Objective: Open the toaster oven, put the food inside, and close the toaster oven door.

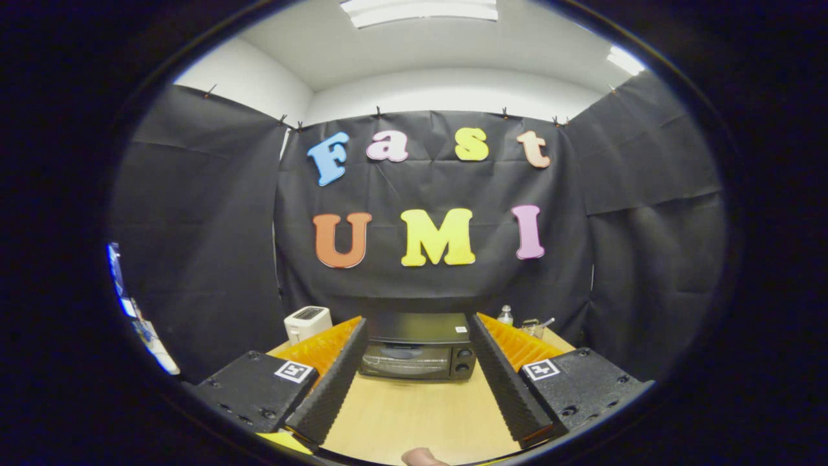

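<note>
At about ten o'clock from the tool [417, 336], a white toaster [308, 322] stands on the worktop [414, 414] just beside the left finger's tip — swinging in from that side could knock it. The tool is spread wide with nothing between its fingers, and the toaster oven [419, 353] sits dead ahead at twelve o'clock, framed in the gap, well beyond the fingertips. It is a black box with a dark glass door, shut, and knobs [463, 360] stacked on its right side; the door handle is too small to make out, so a hook on the wrong edge would likely slip or shove the oven back. At one to two o'clock a small bottle [505, 315] and a wire-like object [535, 327] crowd the right finger's tip. No food is identifiable.
</note>
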Motion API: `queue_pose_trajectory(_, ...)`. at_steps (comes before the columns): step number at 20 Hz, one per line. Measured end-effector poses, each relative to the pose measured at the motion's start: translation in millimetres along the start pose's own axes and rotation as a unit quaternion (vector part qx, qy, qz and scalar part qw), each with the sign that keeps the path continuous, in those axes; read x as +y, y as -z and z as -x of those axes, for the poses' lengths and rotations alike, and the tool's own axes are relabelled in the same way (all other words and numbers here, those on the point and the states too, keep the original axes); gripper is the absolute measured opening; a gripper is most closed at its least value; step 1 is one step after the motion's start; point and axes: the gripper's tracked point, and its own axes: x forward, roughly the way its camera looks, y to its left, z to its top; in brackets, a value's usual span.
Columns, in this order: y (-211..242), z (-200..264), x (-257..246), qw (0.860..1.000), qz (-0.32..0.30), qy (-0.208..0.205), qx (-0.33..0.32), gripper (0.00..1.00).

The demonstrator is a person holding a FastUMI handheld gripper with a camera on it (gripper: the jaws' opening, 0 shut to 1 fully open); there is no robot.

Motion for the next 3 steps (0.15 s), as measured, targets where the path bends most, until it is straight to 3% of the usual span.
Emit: queue_pose_trajectory(3,0,-5,-14,1.000,0.003,0.016,-0.003,1.00)
